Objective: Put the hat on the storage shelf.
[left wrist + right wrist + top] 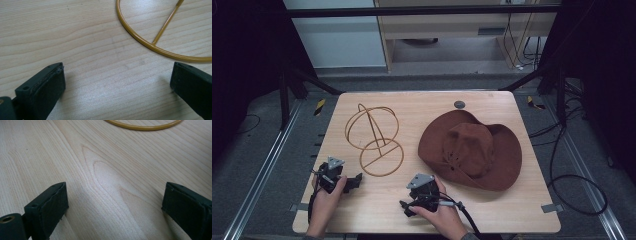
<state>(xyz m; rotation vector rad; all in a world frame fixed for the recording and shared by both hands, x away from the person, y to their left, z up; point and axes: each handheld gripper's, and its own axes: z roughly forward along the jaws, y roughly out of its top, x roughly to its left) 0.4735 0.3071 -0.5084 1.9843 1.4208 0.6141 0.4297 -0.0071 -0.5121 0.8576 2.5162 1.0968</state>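
Note:
A brown wide-brimmed hat (472,150) lies crown up on the right half of the wooden table (512,210). Left of it stands a yellow wire hat stand (374,137), a round cage on a ring base. My left gripper (357,180) rests near the table's front left, open and empty, with the jaws pointing at the ring base. In the left gripper view the ring (140,41) lies just beyond the wide-apart jaws (117,72). My right gripper (404,207) sits at the front centre, open and empty, in front of the hat. The ring's edge (142,127) curves far ahead of its jaws (115,195).
A small grey disc (459,104) sits at the table's far edge. Black frame legs (557,95) and cables (572,175) flank the table on the floor. Bare wood (377,200) lies between the two grippers.

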